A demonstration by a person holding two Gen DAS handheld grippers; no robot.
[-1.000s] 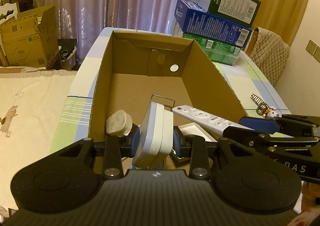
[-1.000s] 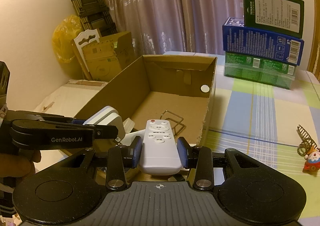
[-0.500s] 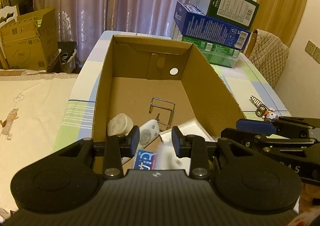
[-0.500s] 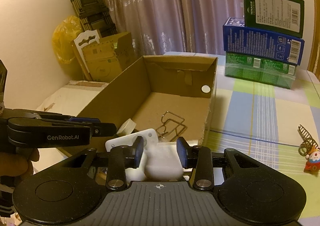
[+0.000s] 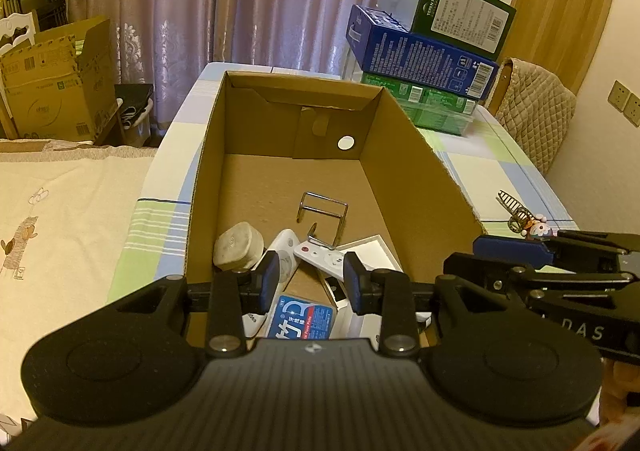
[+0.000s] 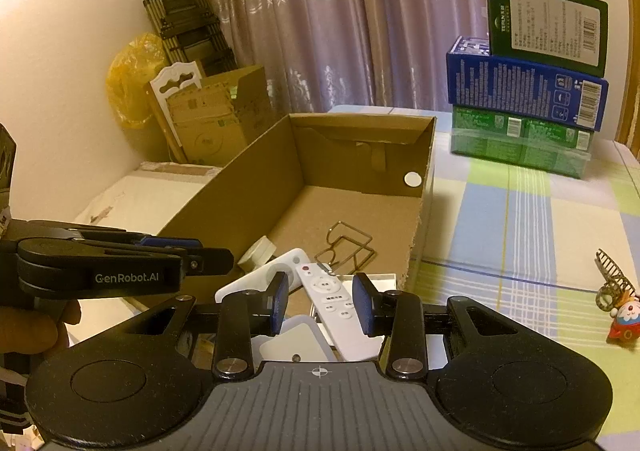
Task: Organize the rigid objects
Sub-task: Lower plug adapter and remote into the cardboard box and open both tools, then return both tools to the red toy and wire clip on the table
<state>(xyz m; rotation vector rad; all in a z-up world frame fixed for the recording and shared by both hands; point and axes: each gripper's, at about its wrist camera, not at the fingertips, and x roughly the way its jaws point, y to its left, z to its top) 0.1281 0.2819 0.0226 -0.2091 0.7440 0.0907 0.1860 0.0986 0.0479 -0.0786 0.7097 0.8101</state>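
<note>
Both hand-held grippers, left and right, gape empty above the cardboard box holding remote and wire rack.

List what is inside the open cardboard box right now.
Cardboard box holds a white remote, bent wire rack, round whitish block, white flat device, a floss-pick pack and a white tray. The gripper bodies cover its near end.
</note>
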